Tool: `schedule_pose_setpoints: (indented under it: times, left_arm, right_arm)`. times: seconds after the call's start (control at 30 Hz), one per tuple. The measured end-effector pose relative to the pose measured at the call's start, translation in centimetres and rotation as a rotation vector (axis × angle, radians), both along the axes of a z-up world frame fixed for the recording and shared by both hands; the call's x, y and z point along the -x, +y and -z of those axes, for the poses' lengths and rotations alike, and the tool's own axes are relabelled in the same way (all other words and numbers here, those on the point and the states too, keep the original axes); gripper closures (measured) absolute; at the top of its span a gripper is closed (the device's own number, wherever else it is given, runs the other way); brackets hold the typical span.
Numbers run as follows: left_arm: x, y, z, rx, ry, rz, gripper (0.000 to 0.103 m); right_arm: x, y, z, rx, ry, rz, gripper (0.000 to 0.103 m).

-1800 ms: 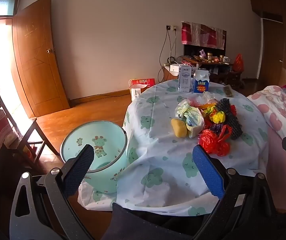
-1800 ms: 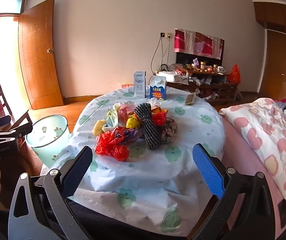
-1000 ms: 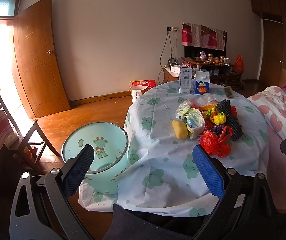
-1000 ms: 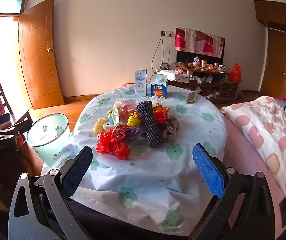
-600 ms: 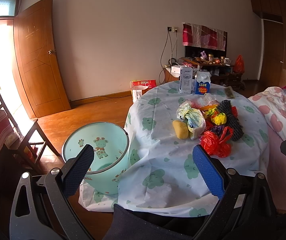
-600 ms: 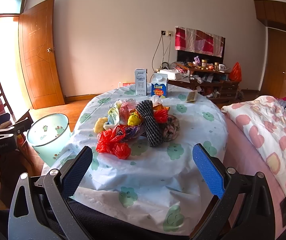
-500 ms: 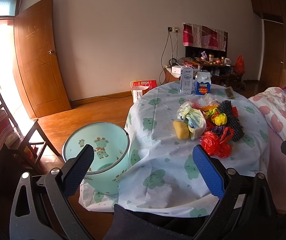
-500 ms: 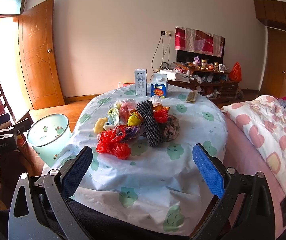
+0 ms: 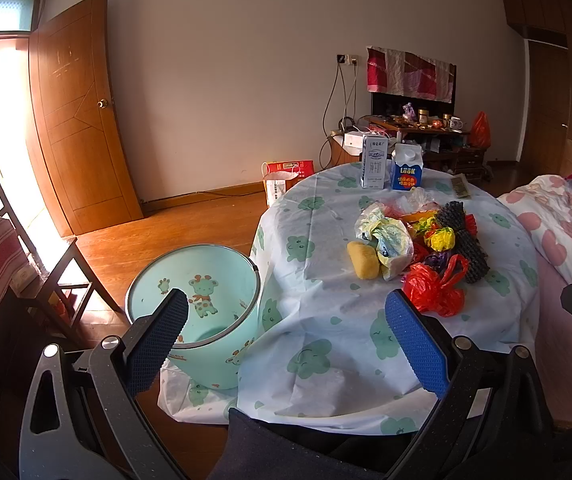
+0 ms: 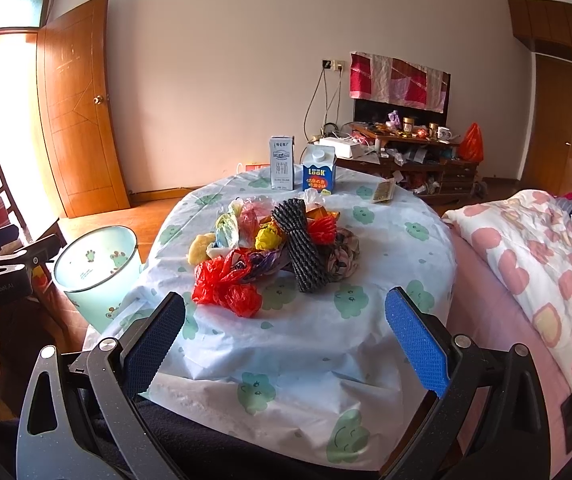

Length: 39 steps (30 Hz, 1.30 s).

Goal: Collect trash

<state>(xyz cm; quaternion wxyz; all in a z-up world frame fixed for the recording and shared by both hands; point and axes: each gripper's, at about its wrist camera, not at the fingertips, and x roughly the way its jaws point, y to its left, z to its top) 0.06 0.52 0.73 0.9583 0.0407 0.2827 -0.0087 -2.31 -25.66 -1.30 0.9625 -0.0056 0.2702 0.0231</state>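
Blue-padded fingers point(image 9: 413, 344) of your left gripper point(image 9: 286, 340) stand wide apart and hold nothing, poised short of the near edge of the round table point(image 9: 325, 344), which wears a white cloth printed with green clouds. Your right gripper point(image 10: 286, 336) is likewise spread and empty, its fingers point(image 10: 415, 344) framing the trash pile point(image 10: 274, 248) from the near side without touching it. That pile sits near the middle of the table: a crumpled red plastic bag point(image 10: 224, 282) nearest you, a yellow sponge-like lump point(image 9: 361, 260) at its left edge, a pale yellow-and-blue bag point(image 9: 385, 240) beside the lump, and a black foam net sleeve point(image 10: 301, 248) lying along its right part. Behind the pile, at the far edge, two cartons stand upright side by side: a white milk carton point(image 10: 281, 163) and a blue carton point(image 10: 318, 174). On the floor just left of the table stands a mint-green bin point(image 9: 202, 308) with a giraffe print, open at the top. A bed point(image 10: 533, 256) with a pink heart-patterned cover lies to the right.
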Motion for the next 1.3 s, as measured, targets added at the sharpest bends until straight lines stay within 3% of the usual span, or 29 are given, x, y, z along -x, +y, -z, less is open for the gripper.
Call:
schedule_pose_setpoints:
  times: [1.3]
  left_arm:
    - [-0.3,1.2,0.0,0.002,-0.001,0.002,0.006]
  right_arm:
    - [-0.1,-0.2,0.1,-0.007,0.01,0.002,0.005]
